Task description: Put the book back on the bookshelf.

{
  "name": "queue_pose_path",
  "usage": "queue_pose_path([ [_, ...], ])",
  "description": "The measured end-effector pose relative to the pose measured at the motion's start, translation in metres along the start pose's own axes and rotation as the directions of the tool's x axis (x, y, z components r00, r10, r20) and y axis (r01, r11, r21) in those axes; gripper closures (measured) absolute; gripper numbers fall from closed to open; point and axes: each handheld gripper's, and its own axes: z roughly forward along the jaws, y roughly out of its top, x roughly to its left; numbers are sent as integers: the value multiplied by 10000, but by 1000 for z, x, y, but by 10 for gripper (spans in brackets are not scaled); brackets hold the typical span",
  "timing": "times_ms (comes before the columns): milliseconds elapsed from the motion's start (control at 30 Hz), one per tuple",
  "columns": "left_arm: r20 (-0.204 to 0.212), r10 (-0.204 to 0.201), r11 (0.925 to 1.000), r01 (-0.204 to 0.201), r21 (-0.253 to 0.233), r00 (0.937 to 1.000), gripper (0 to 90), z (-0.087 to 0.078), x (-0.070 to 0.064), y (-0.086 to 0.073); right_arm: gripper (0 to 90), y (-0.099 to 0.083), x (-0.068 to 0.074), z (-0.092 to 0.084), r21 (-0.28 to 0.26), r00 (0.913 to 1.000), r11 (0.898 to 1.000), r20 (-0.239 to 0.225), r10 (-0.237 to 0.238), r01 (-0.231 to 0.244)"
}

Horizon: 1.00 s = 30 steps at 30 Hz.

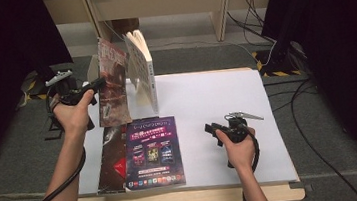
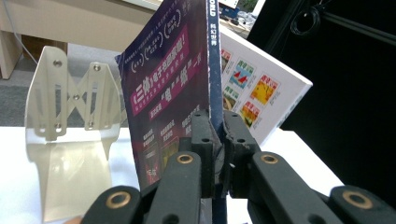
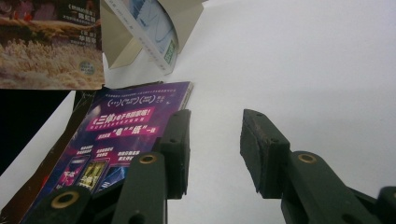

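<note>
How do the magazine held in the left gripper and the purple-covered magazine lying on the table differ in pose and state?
The held magazine stands upright, lifted at the table's far left; the purple-covered magazine lies flat near the front edge.

The left gripper is shut on the held magazine's spine edge; the purple-covered magazine is untouched, and the right gripper sits open beside it.

The purple-covered magazine rests on another magazine; the held one does not.

Both are thin glossy magazines.

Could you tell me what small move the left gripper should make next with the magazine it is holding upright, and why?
Probably ease the upright magazine sideways until it leans against the white book standing by the bookend. The left gripper is shut on its spine, a gap separates it from the book, and the right gripper hangs open over the table, offering no support.
</note>
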Motion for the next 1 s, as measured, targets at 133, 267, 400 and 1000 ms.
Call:
queue_pose_path([
  [133,-133,110,9999,-112,-120,9999,845,9,0,6,634,-1,-3,-1,-7,10000,10000,36,-1,1],
  [267,-259,133,9997,-139,-199,9996,845,17,0,9,634,0,-3,-3,-64,10000,9999,21,94,-94],
  [400,-538,353,9992,-363,-176,9979,845,24,-2,11,632,0,-5,-5,-109,10000,9999,25,62,-61],
  [1000,-786,337,9994,-344,-77,9963,845,36,5,12,627,0,-9,-6,-31,9998,9998,84,175,-175],
])
